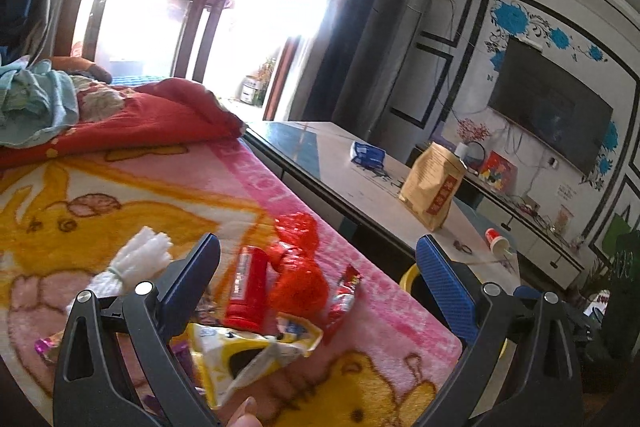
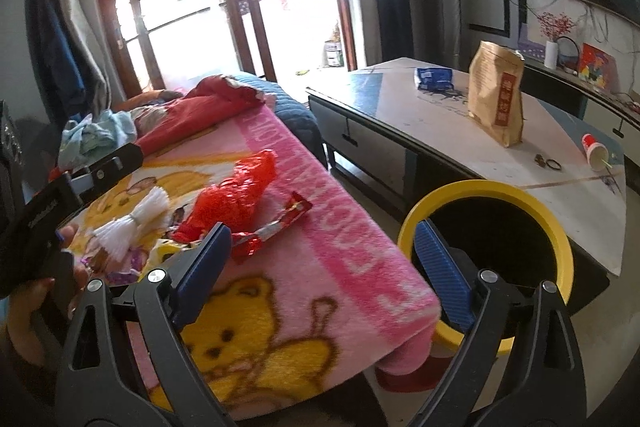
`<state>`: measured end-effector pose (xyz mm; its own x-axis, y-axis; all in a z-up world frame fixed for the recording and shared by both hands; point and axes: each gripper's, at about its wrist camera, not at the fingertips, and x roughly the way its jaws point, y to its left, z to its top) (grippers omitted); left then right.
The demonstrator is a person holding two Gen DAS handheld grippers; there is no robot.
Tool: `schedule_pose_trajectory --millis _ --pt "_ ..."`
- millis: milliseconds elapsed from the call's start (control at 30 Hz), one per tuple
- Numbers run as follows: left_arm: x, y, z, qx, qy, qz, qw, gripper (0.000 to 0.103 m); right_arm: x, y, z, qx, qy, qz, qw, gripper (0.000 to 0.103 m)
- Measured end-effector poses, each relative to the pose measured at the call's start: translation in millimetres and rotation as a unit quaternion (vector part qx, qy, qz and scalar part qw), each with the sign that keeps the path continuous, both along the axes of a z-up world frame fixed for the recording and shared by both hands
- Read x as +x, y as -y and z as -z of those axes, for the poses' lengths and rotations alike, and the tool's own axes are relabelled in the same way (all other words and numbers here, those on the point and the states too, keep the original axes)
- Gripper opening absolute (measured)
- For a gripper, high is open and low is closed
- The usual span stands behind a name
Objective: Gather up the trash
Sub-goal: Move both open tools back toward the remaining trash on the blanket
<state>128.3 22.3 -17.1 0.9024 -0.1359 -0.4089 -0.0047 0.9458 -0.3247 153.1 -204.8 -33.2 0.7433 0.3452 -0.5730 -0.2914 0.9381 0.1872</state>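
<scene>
- Both the left gripper and the right gripper are spread wide, holding nothing.
- Wrappers, a red bag and a red tube lie uncollected on the blanket.
- The bin stands just beside the blanket; its inside looks dark, contents unclear.

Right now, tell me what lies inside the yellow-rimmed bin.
The yellow-rimmed round bin beside the pink cartoon blanket shows only a dark interior; no trash is visible. Its bottom is hidden by shadow and the open right tongs.

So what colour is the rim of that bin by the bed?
Yellow rim, black inside; the bin shows best in the right wrist view.
</scene>
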Motion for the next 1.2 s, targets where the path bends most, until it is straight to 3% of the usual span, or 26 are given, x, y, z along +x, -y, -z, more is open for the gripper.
schedule_pose_trajectory --millis 400,867,1067,1200 --pt "-11 -46 -2 -0.003 -0.005 -0.05 0.9987 0.096 -1 -49 3 0.0 -0.014 -0.046 0.999 0.085" --pt "-20 -98 14 0.006 -0.049 -0.088 0.9949 0.095 9 -99 24 -0.004 -0.052 -0.078 0.996 0.084" --pt "-20 -108 28 0.013 -0.076 -0.093 0.9927 0.095 17 -115 36 0.004 -0.072 -0.082 0.994 0.071" --pt "-18 -113 39 0.016 -0.096 -0.094 0.9908 0.094 24 -119 42 0.009 -0.084 -0.074 0.994 0.054"
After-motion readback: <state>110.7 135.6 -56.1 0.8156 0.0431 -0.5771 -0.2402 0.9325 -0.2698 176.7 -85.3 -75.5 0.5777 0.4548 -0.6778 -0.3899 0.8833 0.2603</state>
